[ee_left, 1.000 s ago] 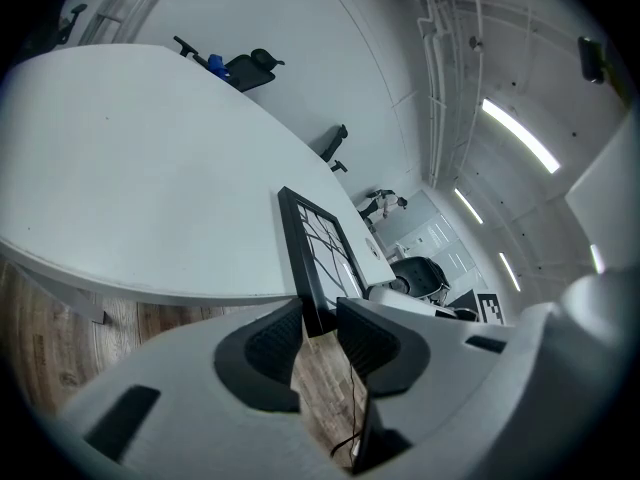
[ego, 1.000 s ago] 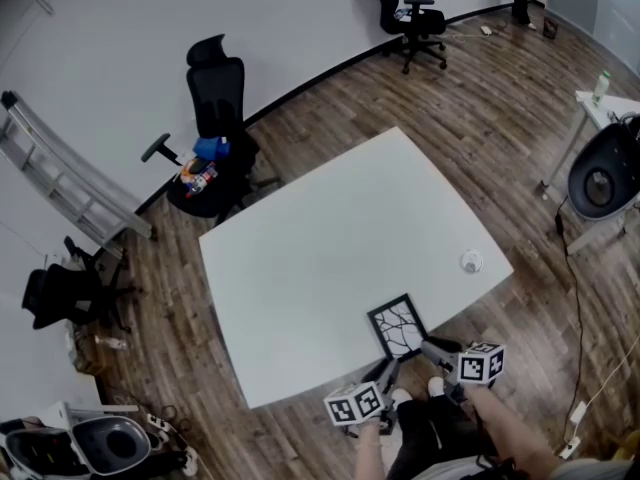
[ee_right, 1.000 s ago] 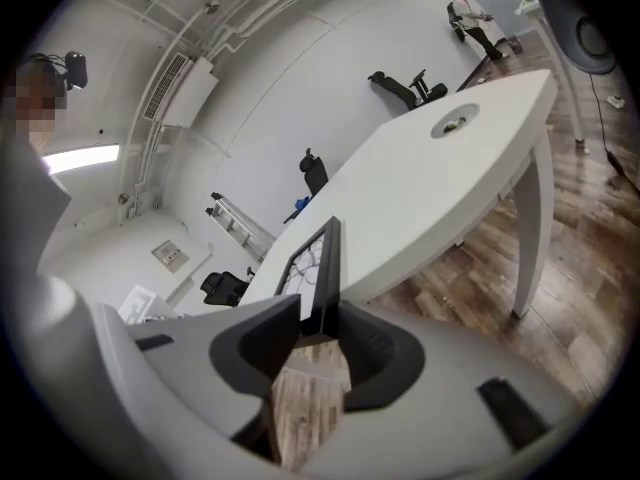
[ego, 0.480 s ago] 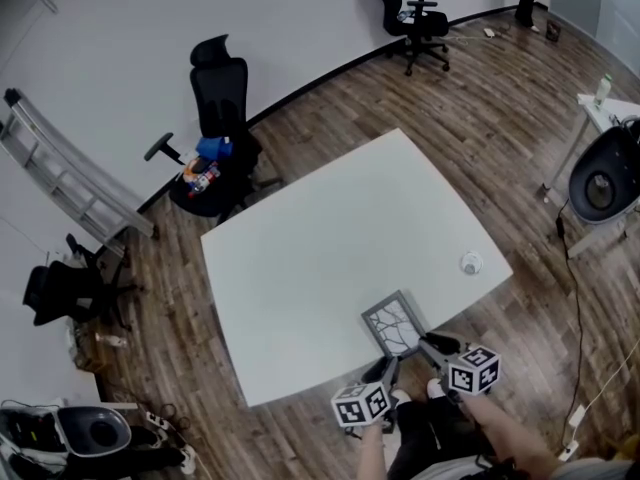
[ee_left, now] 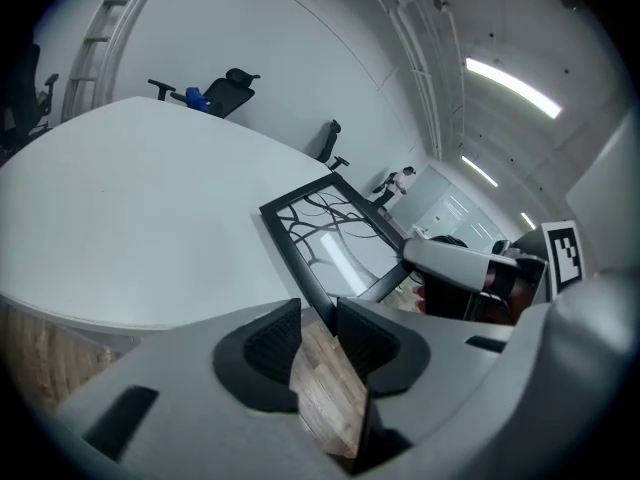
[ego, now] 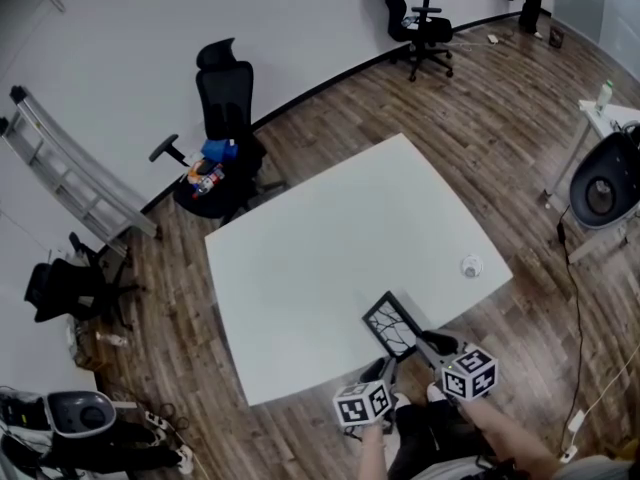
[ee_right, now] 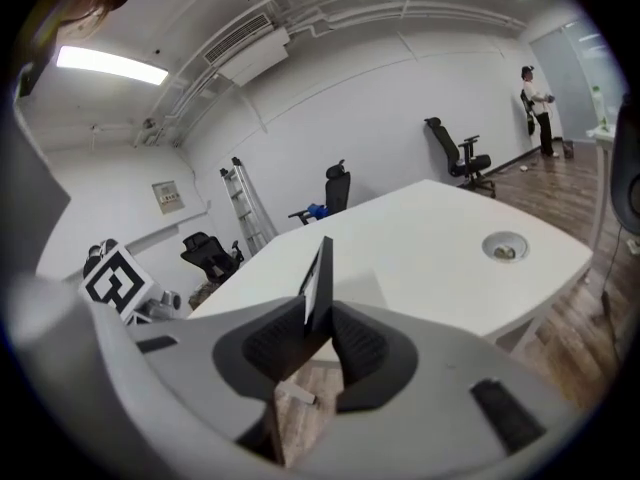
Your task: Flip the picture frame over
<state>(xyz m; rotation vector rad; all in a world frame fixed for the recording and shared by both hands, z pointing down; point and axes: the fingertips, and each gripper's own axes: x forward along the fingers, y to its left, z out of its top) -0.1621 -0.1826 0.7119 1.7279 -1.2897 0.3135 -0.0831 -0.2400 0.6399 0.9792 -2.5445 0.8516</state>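
table (ego: 330,248): white, picture frame (ego: 392,325) near edge | floor (ego: 480,98): wood | office chair (ego: 225,93)

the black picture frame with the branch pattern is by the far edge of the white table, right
Not the far edge. The black picture frame with the branch pattern is by the near edge of the white table, as the head view shows.

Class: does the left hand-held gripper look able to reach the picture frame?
Probably yes: a corner of the picture frame lies right at the parted jaws of the left hand-held gripper, with nothing in between.
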